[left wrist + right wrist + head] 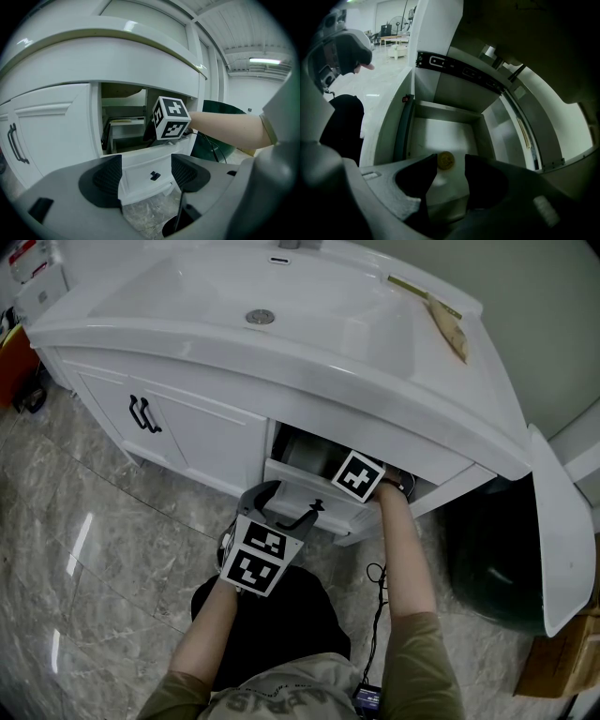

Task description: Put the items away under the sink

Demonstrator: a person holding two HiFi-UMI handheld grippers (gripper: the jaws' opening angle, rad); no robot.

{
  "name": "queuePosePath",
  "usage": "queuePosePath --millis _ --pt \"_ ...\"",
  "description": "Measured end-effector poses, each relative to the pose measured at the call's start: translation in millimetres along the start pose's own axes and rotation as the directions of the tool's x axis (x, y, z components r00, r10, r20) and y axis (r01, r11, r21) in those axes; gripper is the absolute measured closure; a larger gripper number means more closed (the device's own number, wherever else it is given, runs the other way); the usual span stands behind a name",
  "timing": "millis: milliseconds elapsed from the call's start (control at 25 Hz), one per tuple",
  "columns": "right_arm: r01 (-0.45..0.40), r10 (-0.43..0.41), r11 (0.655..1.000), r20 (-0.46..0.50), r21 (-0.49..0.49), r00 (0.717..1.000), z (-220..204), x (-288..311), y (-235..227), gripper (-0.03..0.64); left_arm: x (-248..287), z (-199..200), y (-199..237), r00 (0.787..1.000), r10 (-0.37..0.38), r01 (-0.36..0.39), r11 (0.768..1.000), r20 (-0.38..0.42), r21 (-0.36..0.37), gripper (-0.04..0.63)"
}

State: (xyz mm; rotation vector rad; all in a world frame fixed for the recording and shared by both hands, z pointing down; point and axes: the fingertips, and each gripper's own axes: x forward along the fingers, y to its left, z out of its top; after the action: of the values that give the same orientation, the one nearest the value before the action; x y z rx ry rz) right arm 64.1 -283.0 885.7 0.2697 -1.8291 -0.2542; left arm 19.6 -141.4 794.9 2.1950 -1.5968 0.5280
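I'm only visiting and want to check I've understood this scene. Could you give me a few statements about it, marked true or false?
1. The drawer under the sink is pulled open. True.
2. The left gripper is clamped on the drawer's handle. False: its fingers stand apart, short of the handle.
3. A small round yellowish thing lies in the drawer and shows between the open fingers of the right gripper. True.
4. The cabinet door beside the drawer hangs open. False: it is shut.
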Motion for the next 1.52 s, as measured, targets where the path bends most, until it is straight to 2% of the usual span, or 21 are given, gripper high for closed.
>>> queuePosePath --millis 280,440,600,720,840,1000,1080,1160,1240,1360,1520 --pt "0.030 -0.029 0.999 0.033 -0.015 0.999 5 -2 -1 0.436 -5 2 5 1.000 0.012 -0.012 1.000 0.007 -0.005 0.265" --pt "0.126 -0.123 0.992 0.099 -0.023 0.988 17 -11 -11 0.436 -6 6 6 1.000 0.011 -0.011 1.000 0.022 -0.006 0.265" --pt "0.256 -0.246 0.966 0.184 -0.034 0.952 29 -24 -22 0.436 -7 7 9 0.999 0.014 -0.014 1.000 0.032 -0.013 0.265" --pt "0.358 -0.339 0.934 0.275 -0.019 0.900 42 -38 -28 0.436 -6 5 12 0.999 0.006 -0.005 1.000 0.040 -0.031 0.265" --pt "0.471 -0.445 0.882 0.334 0.004 0.831 48 -55 -34 0.436 -5 3 15 0.998 0.004 0.000 0.998 0.057 -0.063 0.265" --pt "0.614 -0.583 0.786 0.409 0.065 0.702 54 -84 -38 0.436 -7 5 21 0.995 0.032 -0.026 0.998 0.094 -0.062 0.265" --pt "0.660 -0.630 0.743 0.449 0.110 0.634 58 -99 -36 0.436 -10 7 26 0.991 0.059 -0.053 0.997 0.120 -0.051 0.265" --pt "0.685 -0.662 0.712 0.478 0.157 0.578 59 -113 -32 0.436 -13 10 31 0.984 0.083 -0.076 0.996 0.155 -0.046 0.265" --pt "0.684 -0.677 0.701 0.494 0.204 0.546 59 -122 -25 0.436 -16 14 35 0.976 0.104 -0.097 0.994 0.194 -0.045 0.265" --pt "0.656 -0.686 0.703 0.508 0.276 0.521 57 -129 -13 0.436 -21 20 40 0.961 0.139 -0.136 0.990 0.240 -0.026 0.265" --pt "0.608 -0.713 0.690 0.516 0.393 0.476 50 -143 6 0.436 -27 27 44 0.942 0.149 -0.145 0.989 0.302 -0.035 0.265"
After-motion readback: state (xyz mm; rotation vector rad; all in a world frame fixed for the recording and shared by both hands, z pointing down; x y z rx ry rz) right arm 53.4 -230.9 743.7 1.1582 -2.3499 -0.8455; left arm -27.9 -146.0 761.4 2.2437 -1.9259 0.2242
